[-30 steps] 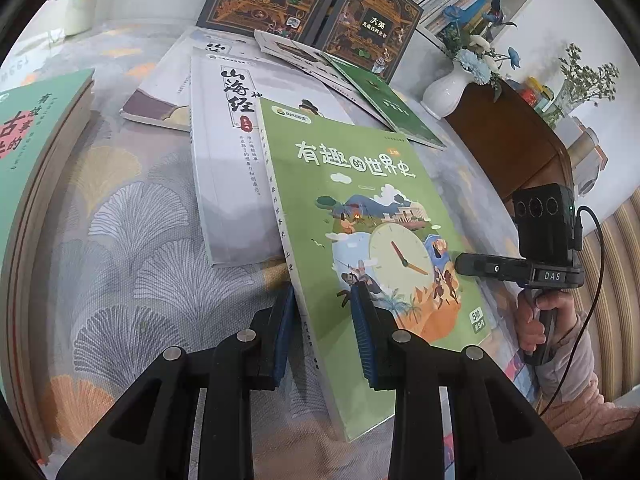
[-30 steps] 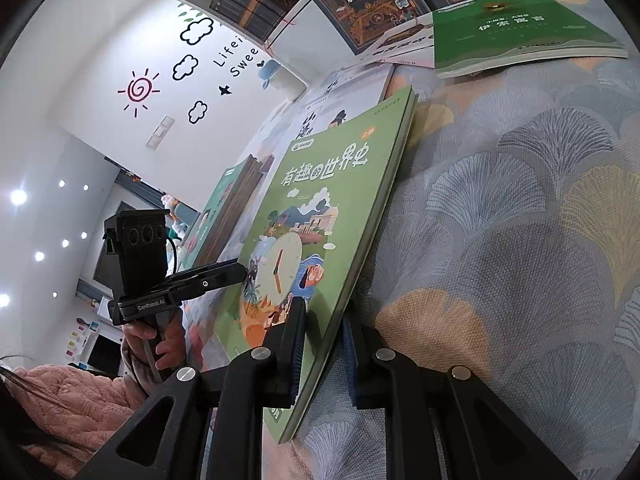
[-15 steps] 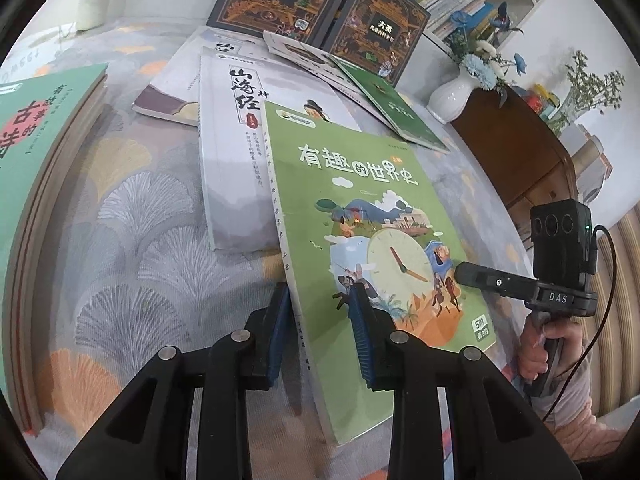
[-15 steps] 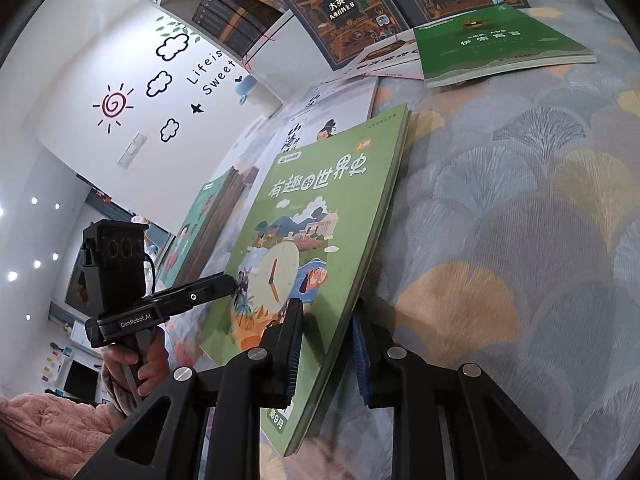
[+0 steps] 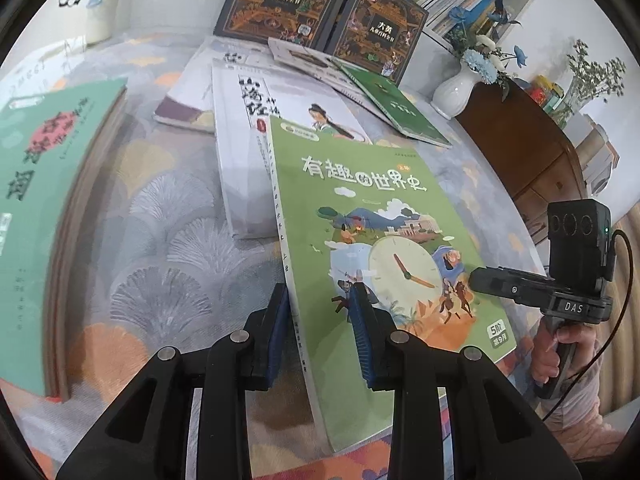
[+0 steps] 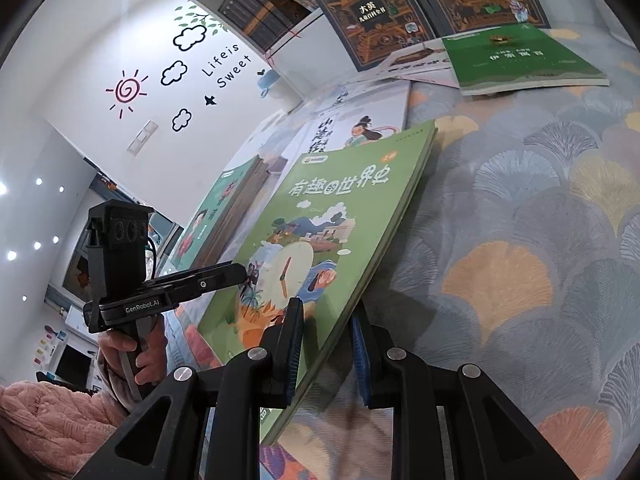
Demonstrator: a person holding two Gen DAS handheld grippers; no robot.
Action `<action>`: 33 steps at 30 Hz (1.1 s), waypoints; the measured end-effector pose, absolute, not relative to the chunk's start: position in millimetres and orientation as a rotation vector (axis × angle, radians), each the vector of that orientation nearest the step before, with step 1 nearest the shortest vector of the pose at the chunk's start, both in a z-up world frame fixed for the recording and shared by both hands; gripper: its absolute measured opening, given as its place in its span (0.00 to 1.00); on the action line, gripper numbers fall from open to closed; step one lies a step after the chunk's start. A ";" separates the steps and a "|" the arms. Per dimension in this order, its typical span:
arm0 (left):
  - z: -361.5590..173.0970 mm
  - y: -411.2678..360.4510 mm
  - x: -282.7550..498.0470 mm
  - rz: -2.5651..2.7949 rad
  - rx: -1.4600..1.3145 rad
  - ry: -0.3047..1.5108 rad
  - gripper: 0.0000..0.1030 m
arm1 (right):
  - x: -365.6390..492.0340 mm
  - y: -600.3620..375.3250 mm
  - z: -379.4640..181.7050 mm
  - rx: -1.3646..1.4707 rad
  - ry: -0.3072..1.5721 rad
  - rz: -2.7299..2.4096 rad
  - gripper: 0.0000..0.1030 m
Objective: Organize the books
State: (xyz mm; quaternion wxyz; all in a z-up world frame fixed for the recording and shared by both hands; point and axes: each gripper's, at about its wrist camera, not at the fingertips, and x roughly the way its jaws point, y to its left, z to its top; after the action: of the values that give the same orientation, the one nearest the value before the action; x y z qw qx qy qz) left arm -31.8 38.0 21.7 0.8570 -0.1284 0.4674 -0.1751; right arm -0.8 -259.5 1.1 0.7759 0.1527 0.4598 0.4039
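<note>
In the left wrist view, the left gripper (image 5: 320, 312) is clamped on the spine edge of the green book (image 5: 372, 236) at centre frame, its far end overlapping a white book (image 5: 240, 168); a teal book stack (image 5: 48, 216) fills the left edge. In the right wrist view, the right gripper (image 6: 326, 336) pinches the green book's (image 6: 320, 232) near right edge above the patterned tablecloth (image 6: 520, 240); a dark green book (image 6: 520, 60) lies upper right.

The green book (image 5: 372, 240) sits higher off the tablecloth (image 5: 168, 216) than before, its far edge now overlapping more of the white book (image 5: 240, 152), covering its drawn figure.
</note>
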 end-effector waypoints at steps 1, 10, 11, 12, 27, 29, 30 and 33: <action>24.3 38.3 -33.4 -0.364 -0.265 0.973 0.28 | -1.2 -258.2 2.2 0.331 0.990 0.880 0.21; 35.6 47.4 -36.0 -0.362 -0.270 0.945 0.29 | -9.6 -245.5 19.3 0.294 0.940 0.899 0.22; 36.9 47.8 -36.5 -0.362 -0.268 0.941 0.29 | -9.7 -245.4 19.5 0.292 0.938 0.899 0.22; 38.5 48.2 -37.2 -0.361 -0.264 0.935 0.29 | -10.0 -244.5 20.3 0.289 0.936 0.900 0.22; 82.9 72.1 -35.5 -0.366 -0.240 0.844 0.29 | -14.2 -217.0 68.6 0.210 0.818 0.930 0.23; 91.0 79.4 -37.2 -0.360 -0.247 0.824 0.29 | -16.5 -210.0 75.4 0.196 0.791 0.936 0.23; 95.7 83.6 -38.5 -0.354 -0.247 0.810 0.29 | -17.6 -205.1 79.7 0.190 0.777 0.940 0.23; 108.5 96.9 -42.0 -0.328 -0.239 0.773 0.29 | -18.3 -190.8 91.3 0.178 0.748 0.964 0.23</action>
State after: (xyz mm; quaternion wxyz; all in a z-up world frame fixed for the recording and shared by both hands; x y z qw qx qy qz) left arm -42.0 96.9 108.5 0.9063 -0.1160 0.3741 -0.1589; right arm -18.3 -190.8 91.3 0.8158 0.0833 0.3507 0.4522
